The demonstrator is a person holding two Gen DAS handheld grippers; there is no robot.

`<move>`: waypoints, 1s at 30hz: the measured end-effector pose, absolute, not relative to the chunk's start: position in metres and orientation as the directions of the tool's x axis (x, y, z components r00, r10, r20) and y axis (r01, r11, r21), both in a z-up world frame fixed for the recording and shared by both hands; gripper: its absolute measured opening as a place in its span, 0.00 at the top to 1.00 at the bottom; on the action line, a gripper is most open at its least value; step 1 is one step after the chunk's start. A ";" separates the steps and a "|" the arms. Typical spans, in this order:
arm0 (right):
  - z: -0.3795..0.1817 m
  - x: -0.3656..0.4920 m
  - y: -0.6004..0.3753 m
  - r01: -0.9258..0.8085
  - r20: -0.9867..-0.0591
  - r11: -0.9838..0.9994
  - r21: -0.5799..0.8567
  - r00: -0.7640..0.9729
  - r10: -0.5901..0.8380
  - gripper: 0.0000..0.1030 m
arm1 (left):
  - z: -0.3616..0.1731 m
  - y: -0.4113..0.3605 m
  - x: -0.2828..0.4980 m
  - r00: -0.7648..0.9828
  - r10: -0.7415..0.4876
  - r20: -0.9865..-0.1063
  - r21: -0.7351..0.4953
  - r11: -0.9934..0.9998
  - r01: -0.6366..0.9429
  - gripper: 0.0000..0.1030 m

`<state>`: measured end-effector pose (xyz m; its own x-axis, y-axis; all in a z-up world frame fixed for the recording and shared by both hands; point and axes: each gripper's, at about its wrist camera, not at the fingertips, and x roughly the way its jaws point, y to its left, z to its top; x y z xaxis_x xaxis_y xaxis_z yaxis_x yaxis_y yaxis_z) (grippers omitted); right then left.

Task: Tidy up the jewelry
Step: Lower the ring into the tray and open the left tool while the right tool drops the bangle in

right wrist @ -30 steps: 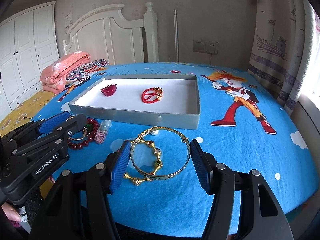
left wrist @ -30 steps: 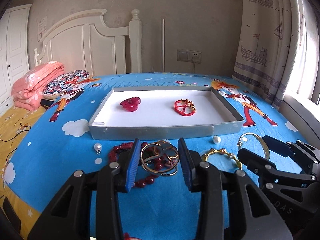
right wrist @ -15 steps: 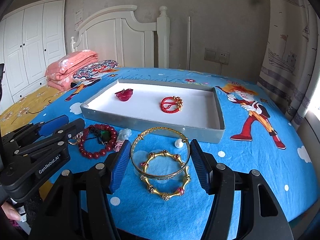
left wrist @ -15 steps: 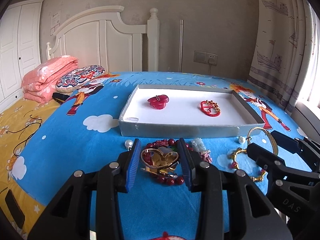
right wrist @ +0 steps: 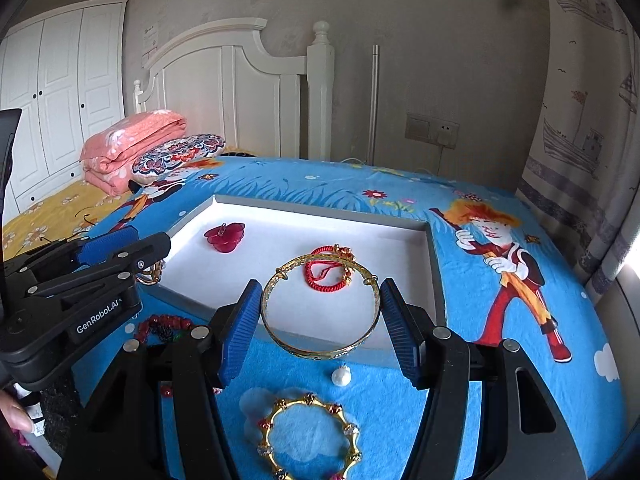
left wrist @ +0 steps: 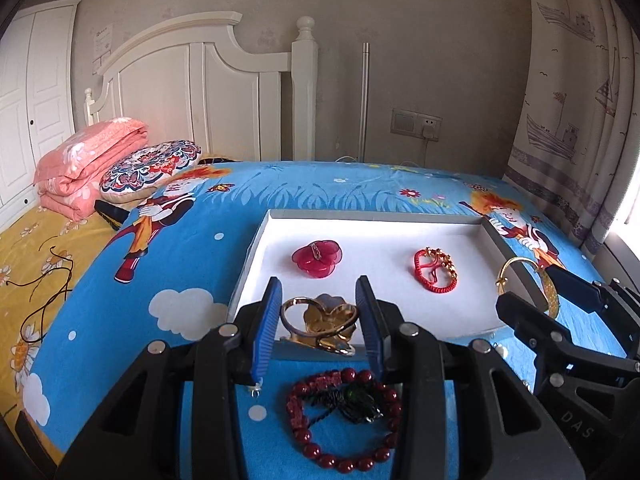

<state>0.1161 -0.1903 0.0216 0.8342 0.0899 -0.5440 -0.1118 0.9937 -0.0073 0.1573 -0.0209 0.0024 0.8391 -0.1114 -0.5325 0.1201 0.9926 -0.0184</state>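
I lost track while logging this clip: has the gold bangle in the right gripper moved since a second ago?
Yes. The gold bangle, clamped in the right gripper, has gone up and forward: it now overlaps the near wall of the tray.

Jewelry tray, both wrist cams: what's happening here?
A person is sorting jewelry into the white tray on the bed. The left tongs grip a gold heart-shaped piece at the tray's near edge; the right tongs grip a plain gold bangle there too. A red flower clip and red cord bracelet already lie inside. A red bead bracelet, studded gold bangle and pearl remain on the bedspread.
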 end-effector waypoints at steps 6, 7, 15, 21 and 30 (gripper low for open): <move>0.021 0.152 -0.195 -0.102 -0.573 0.995 -0.024 0.817 0.070 0.44 | 0.002 -0.027 0.191 0.813 -0.126 -0.569 -0.022 0.990 0.139 0.64; 0.021 0.158 -0.196 -0.098 -0.578 0.995 -0.026 0.813 0.065 0.44 | 0.002 -0.029 0.197 0.809 -0.125 -0.574 -0.017 0.990 0.141 0.64; 0.014 0.195 -0.202 -0.071 -0.620 0.997 -0.025 0.784 0.040 0.44 | -0.003 -0.043 0.237 0.793 -0.086 -0.603 0.017 0.993 0.121 0.64; 0.008 0.211 -0.208 -0.047 -0.644 0.999 -0.023 0.765 0.021 0.44 | -0.014 -0.045 0.259 0.764 -0.057 -0.643 0.028 0.995 0.097 0.64; -0.001 0.216 -0.214 -0.028 -0.673 1.000 -0.015 0.740 0.010 0.39 | -0.014 -0.039 0.264 0.765 -0.029 -0.643 0.033 0.997 0.065 0.50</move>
<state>0.2164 -0.2144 -0.0012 0.7395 0.0102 -0.6731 -0.0275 0.9995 -0.0151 0.2636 -0.0389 -0.0142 0.7649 -0.0286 -0.6435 0.0651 0.9973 0.0330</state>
